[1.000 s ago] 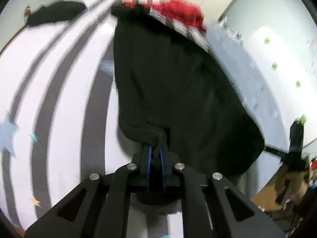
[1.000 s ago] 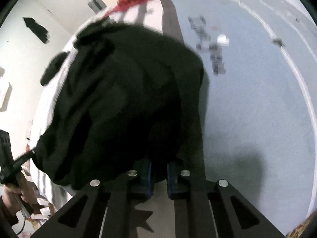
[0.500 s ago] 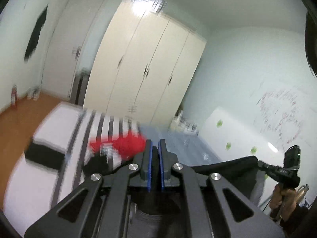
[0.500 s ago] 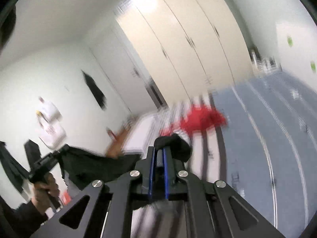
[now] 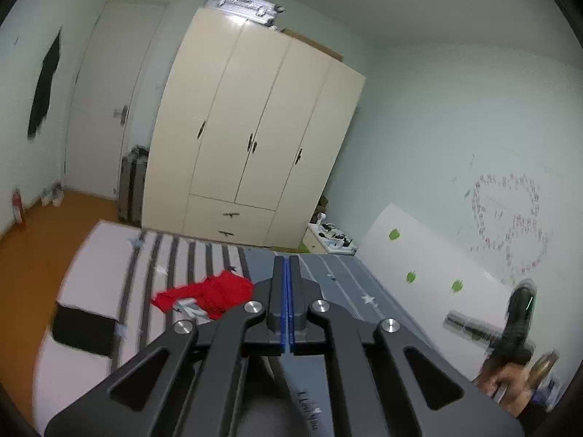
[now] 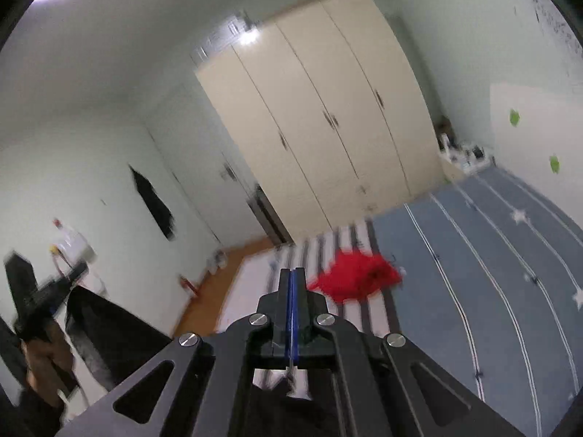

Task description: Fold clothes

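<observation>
Both grippers are raised and look across the bed toward the wardrobe. My left gripper (image 5: 288, 266) is shut, and a black garment hangs from it, as the right wrist view (image 6: 109, 331) shows beside the hand on that gripper (image 6: 47, 291). My right gripper (image 6: 292, 276) is shut, with dark cloth (image 6: 291, 415) hanging below its jaws; it also shows in the left wrist view (image 5: 517, 327). A red garment (image 5: 209, 293) lies crumpled on the bed (image 5: 94, 258); it also shows in the right wrist view (image 6: 355, 276).
A folded black garment (image 5: 82, 329) lies at the bed's left edge. A cream wardrobe (image 5: 251, 145) stands behind the bed, with a suitcase (image 5: 131, 189) beside it. A white headboard (image 5: 430, 266) runs along the right. Orange floor (image 5: 29, 247) lies left.
Both grippers have lifted the black garment off the bed and swung up from looking down at the cloth to looking across the room. The garment now hangs below them, out of the middle.
</observation>
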